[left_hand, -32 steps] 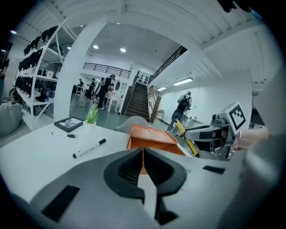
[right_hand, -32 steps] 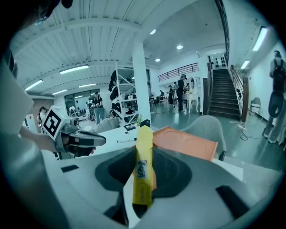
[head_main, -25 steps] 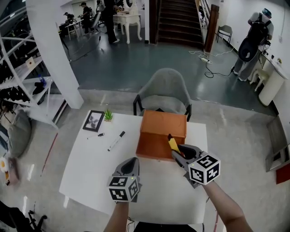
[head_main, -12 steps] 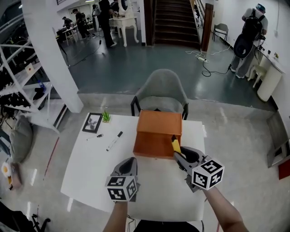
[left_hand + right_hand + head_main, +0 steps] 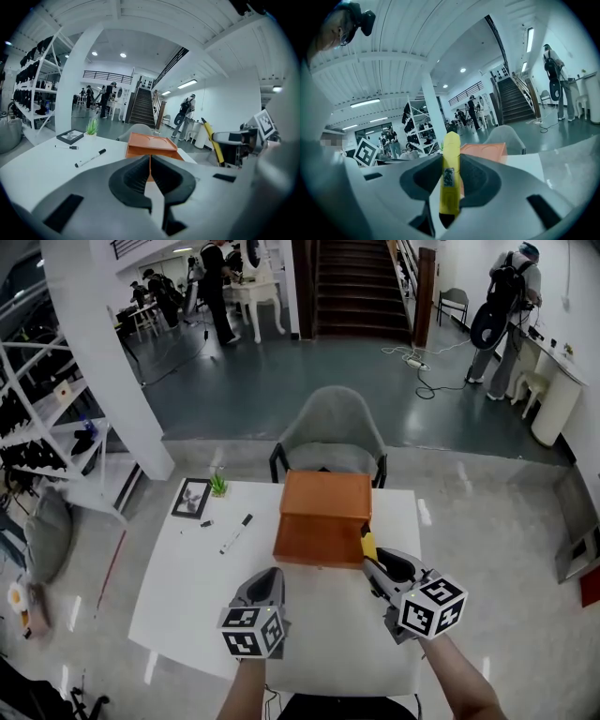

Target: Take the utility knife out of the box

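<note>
Clutter on the white desk (image 5: 178, 601) starts at the far left with a small picture frame (image 5: 191, 498). A potted plant (image 5: 218, 485) stands just beside the frame's far right corner. A black-and-white marker (image 5: 235, 532) lies a little nearer the middle, well apart from both tools. The left tool (image 5: 270, 575) hovers over the bare front part of the desk, pointing toward the orange box (image 5: 319, 512). In its own view the two dark pads meet along a thin seam, so the jaws are together, with nothing between them and nothing touching them. The box sits on the far middle of the desk, just in front of a grey chair (image 5: 333, 432), and the left tool is short of its front face. At the box's front right corner is the utility knife (image 5: 368, 545), a yellow bar outside the box and clear of the desk top. The head view does not show whether it brushes that corner. The right tool (image 5: 369, 561) has its jaws clamped on the knife. In the right gripper view the pads press on both flat sides of the yellow body, which stands nearly upright between them. A dark label faces the camera, and the knife's rounded end rises above the jaw tips. The jaws are parted only by the width of the knife.
</note>
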A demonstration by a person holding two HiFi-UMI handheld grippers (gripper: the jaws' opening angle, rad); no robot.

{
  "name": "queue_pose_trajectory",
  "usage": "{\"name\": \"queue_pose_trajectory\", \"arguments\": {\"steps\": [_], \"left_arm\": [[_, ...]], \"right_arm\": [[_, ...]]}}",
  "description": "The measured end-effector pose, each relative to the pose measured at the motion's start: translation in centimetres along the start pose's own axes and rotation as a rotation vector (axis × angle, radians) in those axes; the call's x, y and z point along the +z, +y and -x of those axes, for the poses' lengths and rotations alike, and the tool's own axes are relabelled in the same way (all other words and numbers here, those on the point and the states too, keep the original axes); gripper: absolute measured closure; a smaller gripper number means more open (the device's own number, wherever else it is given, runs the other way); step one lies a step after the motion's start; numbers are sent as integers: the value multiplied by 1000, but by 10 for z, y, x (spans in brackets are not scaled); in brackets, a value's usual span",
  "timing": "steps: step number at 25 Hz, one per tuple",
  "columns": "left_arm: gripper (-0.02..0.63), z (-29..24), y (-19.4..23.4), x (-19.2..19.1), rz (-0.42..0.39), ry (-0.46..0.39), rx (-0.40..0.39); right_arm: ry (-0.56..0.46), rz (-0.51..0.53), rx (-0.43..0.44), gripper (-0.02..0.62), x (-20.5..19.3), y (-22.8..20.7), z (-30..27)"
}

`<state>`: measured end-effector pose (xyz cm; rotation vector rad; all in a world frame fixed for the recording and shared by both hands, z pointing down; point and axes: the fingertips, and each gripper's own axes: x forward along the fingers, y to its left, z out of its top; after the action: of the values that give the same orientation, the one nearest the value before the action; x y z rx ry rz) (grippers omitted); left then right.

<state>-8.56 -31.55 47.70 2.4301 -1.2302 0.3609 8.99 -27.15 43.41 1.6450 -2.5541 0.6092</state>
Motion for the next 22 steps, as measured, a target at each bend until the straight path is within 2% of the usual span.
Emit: {"name": "queue_pose_trajectory", "arguments": {"steps": [6,22], "left_arm": [[591,3,-12,-2,-4,-3,3],[591,9,-12,-4,-1,-4,8]], "right_arm": [[-11,-10,0,482,-5,-2,13],[-35,-38,-19,482,-5,0,16]]}}
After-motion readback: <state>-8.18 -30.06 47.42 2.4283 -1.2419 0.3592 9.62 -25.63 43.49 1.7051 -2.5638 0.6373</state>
